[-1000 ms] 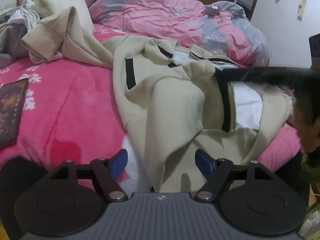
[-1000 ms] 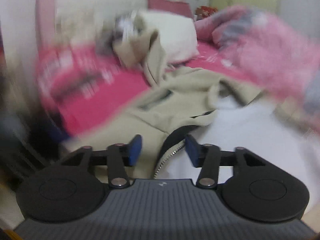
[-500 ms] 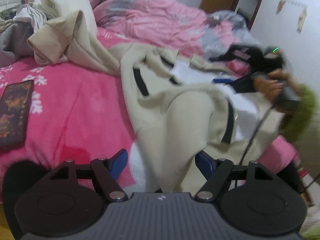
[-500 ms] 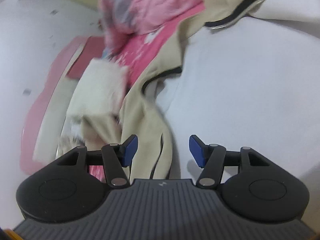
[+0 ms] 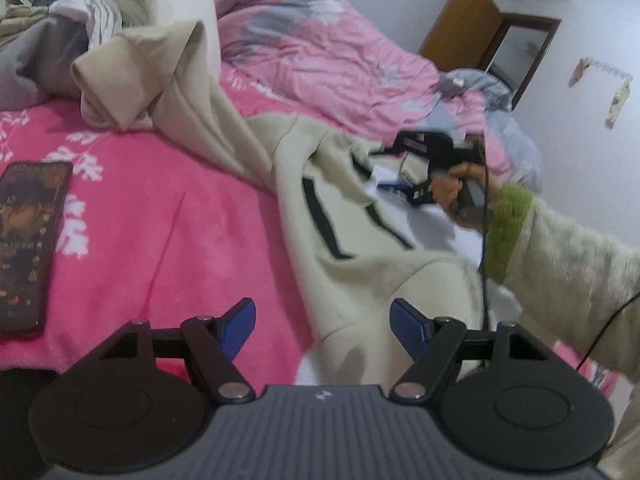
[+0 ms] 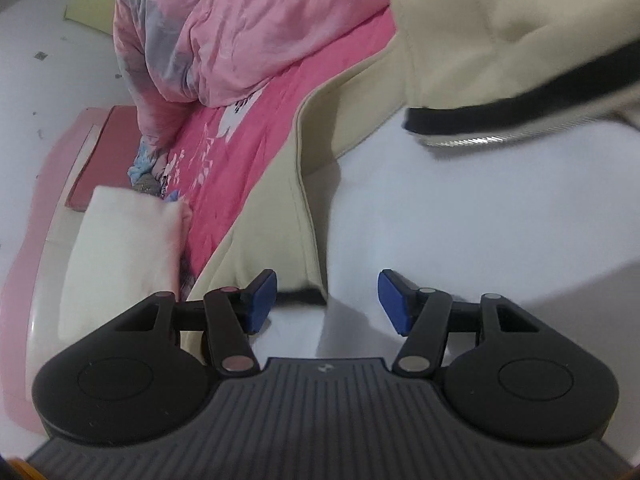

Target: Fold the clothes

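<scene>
Left wrist view: our left tool [image 5: 322, 318] gapes empty above a cream zip jacket [image 5: 360, 240] sprawled unfolded on the pink bed [image 5: 160, 220], its length running from lower centre toward upper left. Our right tool [image 6: 326, 294] hovers likewise spread over its white lining [image 6: 460, 208]. Soft, limp and light, we judge; hem or zipper edge suits gripping.

Soft, even indoor light; fisheye-bent edges, dark corner vignetting, slight motion blur mid-frame.

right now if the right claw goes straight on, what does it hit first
Most likely the white lining of the beige jacket, which lies directly ahead of the open right claw; depth is hard to judge.
</scene>
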The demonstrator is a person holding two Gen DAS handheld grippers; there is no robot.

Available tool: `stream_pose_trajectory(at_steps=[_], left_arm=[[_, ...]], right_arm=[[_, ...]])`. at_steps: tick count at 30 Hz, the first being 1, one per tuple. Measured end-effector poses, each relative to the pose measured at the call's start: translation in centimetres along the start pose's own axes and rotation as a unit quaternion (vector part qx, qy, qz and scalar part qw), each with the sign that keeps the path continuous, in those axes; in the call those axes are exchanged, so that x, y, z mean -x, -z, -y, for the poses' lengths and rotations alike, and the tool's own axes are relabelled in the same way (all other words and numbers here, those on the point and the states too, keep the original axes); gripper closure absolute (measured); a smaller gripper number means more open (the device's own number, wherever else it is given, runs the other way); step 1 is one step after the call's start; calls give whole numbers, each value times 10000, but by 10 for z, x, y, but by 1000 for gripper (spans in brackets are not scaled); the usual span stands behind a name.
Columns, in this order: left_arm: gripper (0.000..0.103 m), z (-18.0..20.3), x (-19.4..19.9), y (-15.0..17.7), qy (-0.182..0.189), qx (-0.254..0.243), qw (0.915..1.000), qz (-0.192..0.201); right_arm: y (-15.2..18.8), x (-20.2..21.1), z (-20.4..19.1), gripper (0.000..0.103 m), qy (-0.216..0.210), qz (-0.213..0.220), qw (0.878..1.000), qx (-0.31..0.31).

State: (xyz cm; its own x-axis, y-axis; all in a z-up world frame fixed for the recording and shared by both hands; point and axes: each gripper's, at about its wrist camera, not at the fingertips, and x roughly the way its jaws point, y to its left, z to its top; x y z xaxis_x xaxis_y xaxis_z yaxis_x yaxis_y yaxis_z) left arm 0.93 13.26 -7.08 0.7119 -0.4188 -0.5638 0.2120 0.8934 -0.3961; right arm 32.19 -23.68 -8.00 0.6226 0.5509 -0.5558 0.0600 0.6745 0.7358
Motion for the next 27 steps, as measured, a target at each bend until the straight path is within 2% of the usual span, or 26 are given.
stream_pose_trajectory(at_steps=[2, 4, 6, 12, 17, 23, 27], left_arm=[[28, -2, -6, 5, -94, -36, 9999, -87], [28, -4, -10, 10, -117, -36, 9998, -149], [28, -4, -12, 13, -121, -100, 9998, -114], [28, -6, -12, 13, -37, -110, 9999, -111], [28, -3, -10, 14, -60, -212, 9996, -151], [28, 1, -10, 13, -70, -263, 9994, -204], [28, 2, -11, 13, -89, -254, 9994, -227]], right_arm=[[-4, -3, -9, 50, 21, 88, 9995, 294], [-8, -6, -19, 78, 42, 176, 9981, 588], [-11, -10, -28, 93, 62, 264, 9957, 881], [-23, -19, -57, 96, 117, 538, 9830, 1754], [-49, 4, -86, 100, 164, 1092, 9698, 2174], [-79, 10, -69, 103, 432, 1556, 9709, 1768], [-83, 13, -46, 102, 611, 1481, 9761, 1468]])
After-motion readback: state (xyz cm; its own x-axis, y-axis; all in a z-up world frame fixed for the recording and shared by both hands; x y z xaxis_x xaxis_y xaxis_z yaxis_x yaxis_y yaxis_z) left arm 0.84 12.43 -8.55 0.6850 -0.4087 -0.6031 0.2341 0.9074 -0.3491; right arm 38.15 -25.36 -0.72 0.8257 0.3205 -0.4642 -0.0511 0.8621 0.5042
